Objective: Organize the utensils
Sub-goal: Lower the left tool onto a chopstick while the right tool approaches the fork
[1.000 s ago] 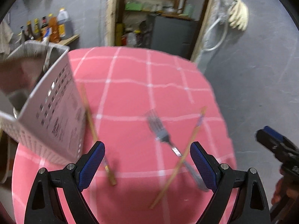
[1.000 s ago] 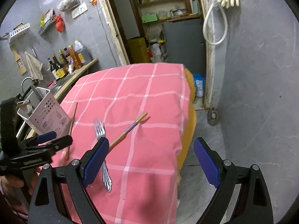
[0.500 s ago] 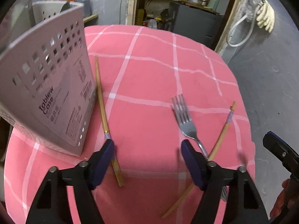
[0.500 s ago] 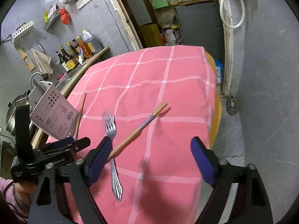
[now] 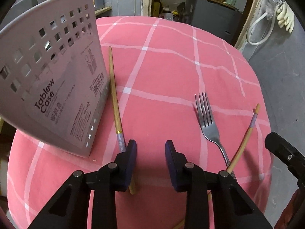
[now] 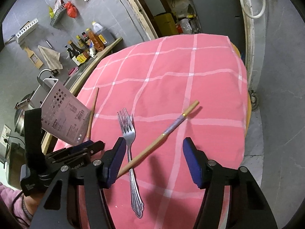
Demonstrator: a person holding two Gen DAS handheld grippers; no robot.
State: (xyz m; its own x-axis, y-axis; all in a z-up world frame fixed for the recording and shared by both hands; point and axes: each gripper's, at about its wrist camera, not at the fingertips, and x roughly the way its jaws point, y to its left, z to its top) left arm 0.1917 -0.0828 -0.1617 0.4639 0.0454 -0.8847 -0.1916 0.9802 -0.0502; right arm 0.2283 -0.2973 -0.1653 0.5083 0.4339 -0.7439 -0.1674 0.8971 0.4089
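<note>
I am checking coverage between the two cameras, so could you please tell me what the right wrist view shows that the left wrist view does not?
Only the right wrist view shows the fork's full handle, the sauce bottles on the counter and the left gripper from outside. Only the left wrist view shows the utensil holder's printed label up close and the hanging gloves. Both show the pink checked cloth, the fork and two chopsticks.

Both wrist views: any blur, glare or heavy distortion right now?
Left wrist view: sharp, the fork tines crisp, table edge bowed by the fisheye, black vignette in the corners. Right wrist view: also sharp, a soft shadow beside the chopstick, mild sheen on the fork handle, door frame curved.
</note>
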